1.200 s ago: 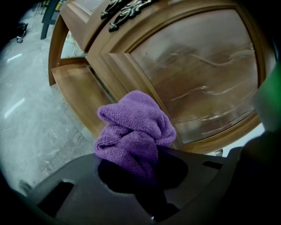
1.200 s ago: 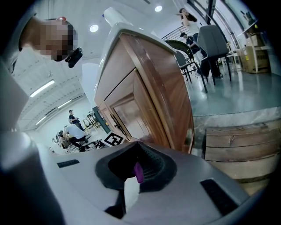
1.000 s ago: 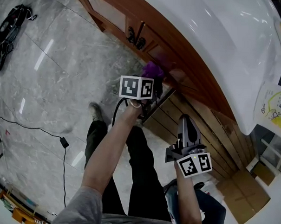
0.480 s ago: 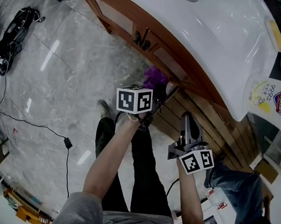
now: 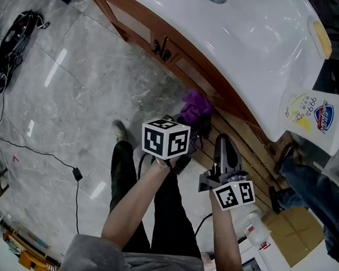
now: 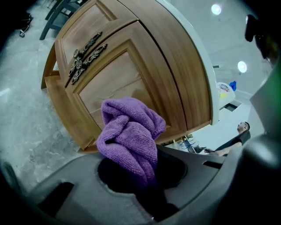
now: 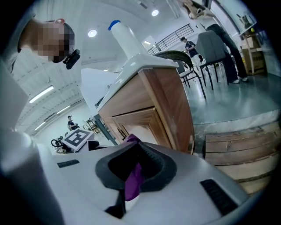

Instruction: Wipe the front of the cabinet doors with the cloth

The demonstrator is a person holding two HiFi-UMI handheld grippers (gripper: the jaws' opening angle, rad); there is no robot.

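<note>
A purple terry cloth (image 6: pixel 129 136), bunched into a loose wad, rises from the clamped jaws of the left hand-held gripper (image 6: pixel 139 176), in front of one door's lower panel; whether it touches cannot be told. The two brown wooden cabinet doors (image 6: pixel 112 85) are closed, their dark ornate handles (image 6: pixel 85 55) side by side where the doors meet.

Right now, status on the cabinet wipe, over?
Left tongs shut on purple cloth, up before the cabinet door; contact unclear. Right tongs back from it, state unclear. Nothing between cloth and door.
</note>
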